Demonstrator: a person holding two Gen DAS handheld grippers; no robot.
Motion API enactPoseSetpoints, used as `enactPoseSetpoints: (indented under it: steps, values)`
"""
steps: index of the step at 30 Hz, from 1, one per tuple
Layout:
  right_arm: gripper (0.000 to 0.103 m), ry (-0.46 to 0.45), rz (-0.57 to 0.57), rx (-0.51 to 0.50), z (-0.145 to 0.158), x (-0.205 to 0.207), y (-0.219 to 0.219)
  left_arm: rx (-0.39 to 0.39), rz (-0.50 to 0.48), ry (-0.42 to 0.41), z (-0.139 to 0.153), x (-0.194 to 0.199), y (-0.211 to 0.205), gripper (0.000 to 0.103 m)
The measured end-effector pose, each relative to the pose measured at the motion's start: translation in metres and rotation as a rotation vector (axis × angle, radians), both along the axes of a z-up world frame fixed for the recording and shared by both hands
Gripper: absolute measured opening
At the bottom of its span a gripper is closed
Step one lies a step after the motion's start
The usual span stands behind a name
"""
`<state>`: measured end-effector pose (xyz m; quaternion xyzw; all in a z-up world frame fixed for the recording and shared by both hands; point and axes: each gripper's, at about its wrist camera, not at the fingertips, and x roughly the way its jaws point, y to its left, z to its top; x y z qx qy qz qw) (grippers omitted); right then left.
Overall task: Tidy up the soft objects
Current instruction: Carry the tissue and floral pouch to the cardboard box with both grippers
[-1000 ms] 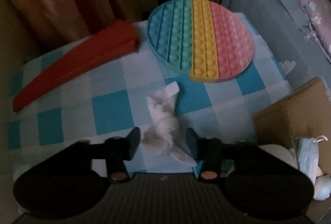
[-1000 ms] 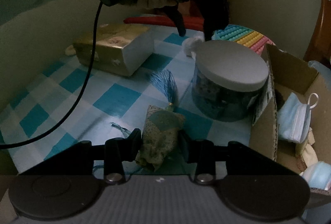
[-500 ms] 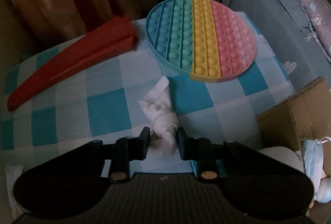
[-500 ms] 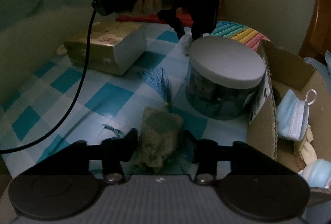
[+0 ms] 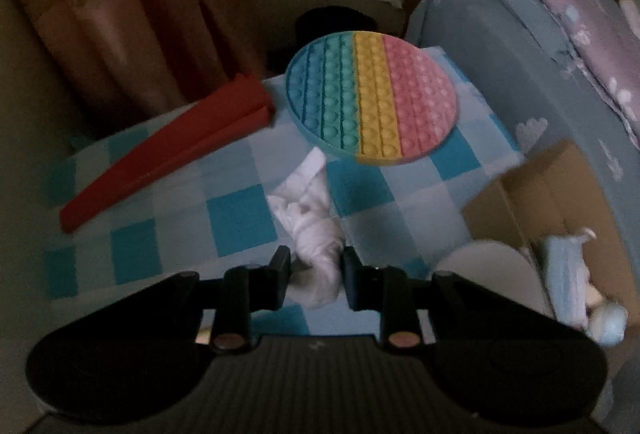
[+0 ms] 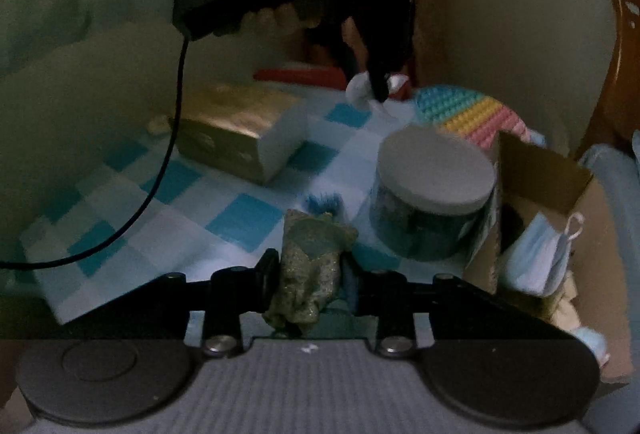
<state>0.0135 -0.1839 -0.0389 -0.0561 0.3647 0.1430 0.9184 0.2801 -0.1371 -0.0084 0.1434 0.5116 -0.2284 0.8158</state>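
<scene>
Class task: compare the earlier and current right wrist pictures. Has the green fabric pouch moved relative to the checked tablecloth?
Yes. The green fabric pouch, gripped by the right hand-held gripper, has lifted off the checked tablecloth; its blue tassel now hangs behind it.

Left hand-held gripper clamped; right hand-held gripper closing, apparently gripping.

Setting, as I see it: a dim home room, likely a bedroom. Evidence: checked blue tablecloth, drawn curtain, patterned bedding, wooden chair, cardboard box holding face masks.
</scene>
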Motion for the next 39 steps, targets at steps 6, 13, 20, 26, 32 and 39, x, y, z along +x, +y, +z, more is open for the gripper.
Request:
enactPoseSetpoints:
  steps: [6, 13, 20, 26, 32, 39]
  values:
    - [0.038, -0.051, -0.006, -0.013, 0.037, -0.020, -0.017, -0.008, -0.069, -0.014, 0.027, -0.029, 0.012, 0.026]
    - [0.038, -0.110, -0.112, -0.076, 0.071, -0.024, -0.057, -0.085, -0.161, -0.021, 0.059, -0.057, 0.001, 0.026]
    - [0.038, -0.137, -0.160, -0.130, 0.076, -0.007, -0.091, -0.127, -0.256, -0.038, 0.073, -0.072, -0.046, 0.026]
    - [0.038, -0.079, -0.202, -0.115, 0.047, 0.011, -0.112, -0.129, -0.319, -0.030, 0.069, -0.076, -0.092, 0.026]
    - [0.038, -0.094, -0.236, -0.121, 0.031, 0.018, -0.122, -0.129, -0.354, -0.007, 0.055, -0.076, -0.130, 0.026]
    - [0.041, -0.091, -0.236, -0.142, 0.027, 0.028, -0.126, -0.127, -0.370, 0.015, 0.042, -0.075, -0.150, 0.026]
